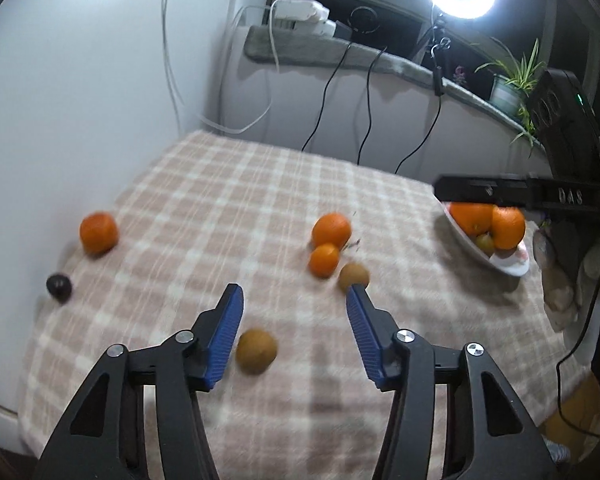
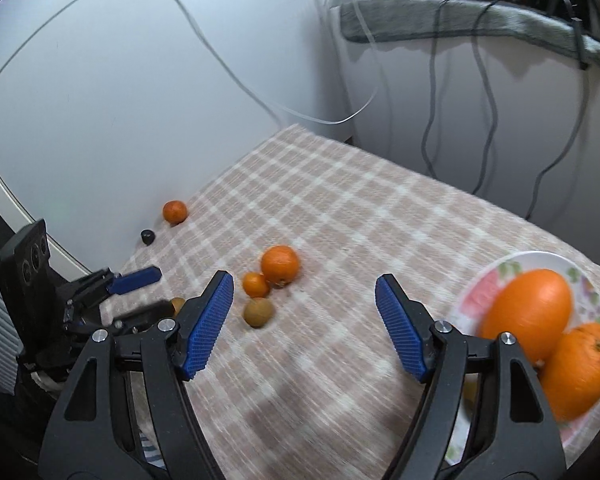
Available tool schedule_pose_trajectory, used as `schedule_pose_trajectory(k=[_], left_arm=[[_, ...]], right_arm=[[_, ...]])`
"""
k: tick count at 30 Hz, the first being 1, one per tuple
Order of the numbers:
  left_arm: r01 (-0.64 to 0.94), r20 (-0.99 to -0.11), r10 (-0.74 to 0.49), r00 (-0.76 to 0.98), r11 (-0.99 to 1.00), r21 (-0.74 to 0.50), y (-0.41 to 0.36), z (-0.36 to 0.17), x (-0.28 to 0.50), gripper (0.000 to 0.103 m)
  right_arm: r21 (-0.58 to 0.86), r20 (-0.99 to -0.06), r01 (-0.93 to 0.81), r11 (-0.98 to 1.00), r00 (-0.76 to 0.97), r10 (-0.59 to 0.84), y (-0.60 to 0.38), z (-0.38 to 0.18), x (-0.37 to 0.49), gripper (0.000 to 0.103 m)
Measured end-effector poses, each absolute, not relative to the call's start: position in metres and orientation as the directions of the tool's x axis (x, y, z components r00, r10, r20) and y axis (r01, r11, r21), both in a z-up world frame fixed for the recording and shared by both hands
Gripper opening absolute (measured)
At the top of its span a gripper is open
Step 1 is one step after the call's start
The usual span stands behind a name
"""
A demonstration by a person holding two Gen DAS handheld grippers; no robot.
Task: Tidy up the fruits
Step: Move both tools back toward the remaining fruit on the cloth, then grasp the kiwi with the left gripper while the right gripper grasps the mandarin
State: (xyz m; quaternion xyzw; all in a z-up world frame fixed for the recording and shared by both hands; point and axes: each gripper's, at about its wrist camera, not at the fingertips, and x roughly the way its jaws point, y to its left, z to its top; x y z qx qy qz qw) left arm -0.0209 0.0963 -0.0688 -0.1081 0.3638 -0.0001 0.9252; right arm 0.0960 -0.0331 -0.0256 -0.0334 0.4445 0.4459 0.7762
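Checked cloth covers my surface (image 1: 260,184), fruit scattered across it. My left tongs (image 1: 294,300) hang released above a brown fruit (image 1: 256,351); my right tongs (image 2: 304,292) gape empty beside the plate (image 2: 500,272) holding two oranges (image 2: 528,312).

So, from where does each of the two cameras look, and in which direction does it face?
Left wrist: sits behind the open left gripper, above the checked cloth, facing a brown fruit and the windowsill; its own black arms and blue jaws show.
Right wrist: sits behind the open right gripper near the plate, facing the white wall; its own jaws show.
Shared: the orange cluster, the plate, each other's gripper.
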Motion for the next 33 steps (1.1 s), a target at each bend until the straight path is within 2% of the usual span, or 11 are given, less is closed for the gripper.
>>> schedule_pose_trajectory(k=[9,19,26,27,33], left_arm=[[-0.094,-0.702,-0.081,0.708,0.974,-0.208,0.103,-0.085,-0.025,0.041],[-0.104,-0.718,-0.084,0.691,0.971,-0.214,0.109,-0.093,-0.026,0.038],[-0.110,-0.730,-0.087,0.678,0.970,-0.217,0.111,-0.099,-0.025,0.035],[-0.110,-0.730,-0.087,0.678,0.970,-0.217,0.111,-0.100,-0.025,0.035],[-0.116,-0.736,-0.080,0.672,0.970,-0.212,0.112,-0.102,-0.023,0.031]], right_arm=[[0.413,-0.734,-0.688,0.597,0.136,0.665,0.008,-0.056,0.112,0.056],[0.503,-0.729,-0.626,0.596,0.063,0.682,0.029,-0.084,0.129,0.055],[0.504,-0.739,-0.626,0.595,0.044,0.672,0.036,-0.090,0.128,0.054],[0.518,-0.713,-0.628,0.581,0.059,0.699,0.038,-0.091,0.128,0.052],[0.520,-0.720,-0.626,0.581,0.045,0.692,0.042,-0.096,0.127,0.044]])
